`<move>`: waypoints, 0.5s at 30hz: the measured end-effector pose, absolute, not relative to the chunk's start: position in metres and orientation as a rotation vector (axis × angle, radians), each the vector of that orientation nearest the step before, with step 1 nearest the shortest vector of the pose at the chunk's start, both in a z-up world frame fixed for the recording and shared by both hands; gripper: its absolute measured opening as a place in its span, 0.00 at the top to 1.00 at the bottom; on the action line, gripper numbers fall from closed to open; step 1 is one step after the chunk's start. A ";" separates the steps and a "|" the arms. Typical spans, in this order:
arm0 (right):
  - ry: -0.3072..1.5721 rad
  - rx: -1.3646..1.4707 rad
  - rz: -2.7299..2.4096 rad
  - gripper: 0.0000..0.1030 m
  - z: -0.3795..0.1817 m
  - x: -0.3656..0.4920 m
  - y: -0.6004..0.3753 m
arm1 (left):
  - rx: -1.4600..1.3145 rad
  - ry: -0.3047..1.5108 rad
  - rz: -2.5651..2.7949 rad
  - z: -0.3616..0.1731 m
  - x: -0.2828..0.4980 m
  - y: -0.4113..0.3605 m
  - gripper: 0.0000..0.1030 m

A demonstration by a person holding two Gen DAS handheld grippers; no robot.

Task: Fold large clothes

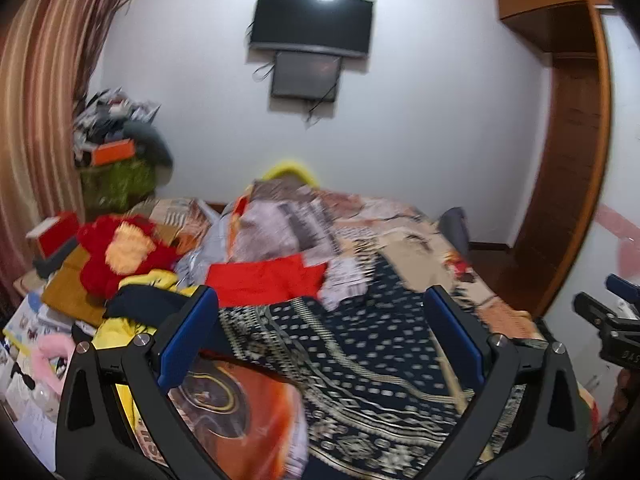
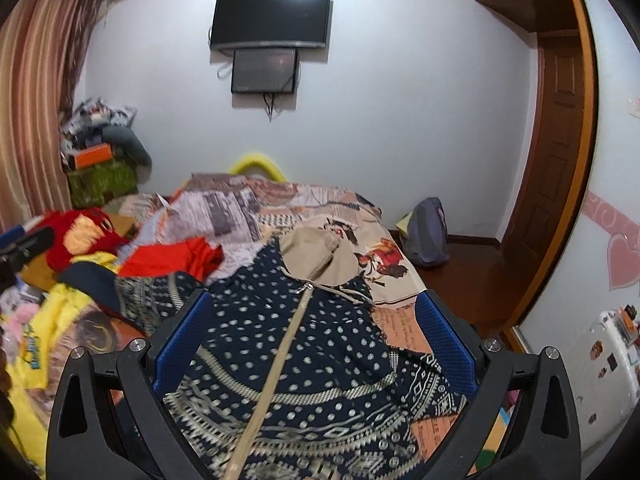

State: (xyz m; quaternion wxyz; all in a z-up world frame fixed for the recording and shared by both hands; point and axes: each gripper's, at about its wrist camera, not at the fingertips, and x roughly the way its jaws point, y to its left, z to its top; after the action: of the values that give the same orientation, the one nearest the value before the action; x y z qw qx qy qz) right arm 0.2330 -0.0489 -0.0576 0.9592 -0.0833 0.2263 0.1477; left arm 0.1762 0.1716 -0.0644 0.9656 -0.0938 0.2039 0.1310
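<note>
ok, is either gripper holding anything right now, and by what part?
Nothing is held. The left gripper and right gripper are both wide open above the navy patterned hooded garment spread on the bed, touching no fabric.

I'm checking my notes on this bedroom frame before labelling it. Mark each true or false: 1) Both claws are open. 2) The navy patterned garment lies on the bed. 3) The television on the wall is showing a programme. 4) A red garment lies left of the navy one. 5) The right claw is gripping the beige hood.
1) True: the left claw and right claw are both open.
2) True: the navy patterned garment lies spread on the bed.
3) False: the television is dark.
4) True: the red garment lies to its left.
5) False: it holds nothing; the beige hood lies beyond it.
</note>
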 end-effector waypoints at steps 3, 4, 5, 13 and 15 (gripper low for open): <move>0.512 -0.206 0.295 0.03 -0.071 0.257 -0.036 | -0.218 0.468 0.305 -0.087 0.196 0.205 0.00; 0.530 -0.216 0.283 0.03 -0.077 0.265 -0.031 | -0.227 0.490 0.314 -0.095 0.202 0.217 0.00; 0.542 -0.219 0.280 0.03 -0.081 0.270 -0.030 | -0.242 0.514 0.322 -0.104 0.208 0.231 0.00; 0.682 -0.289 0.268 0.03 -0.132 0.323 -0.001 | -0.297 0.681 0.428 -0.171 0.233 0.330 0.00; 0.717 -0.298 0.272 0.03 -0.142 0.335 0.005 | -0.346 0.721 0.403 -0.188 0.237 0.355 0.01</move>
State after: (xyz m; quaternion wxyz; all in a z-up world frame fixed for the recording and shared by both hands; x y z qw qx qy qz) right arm 0.3352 0.0049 -0.1420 0.9166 -0.1449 0.3485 0.1322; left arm 0.2367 0.3551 -0.1879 0.9014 -0.1671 0.3488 0.1946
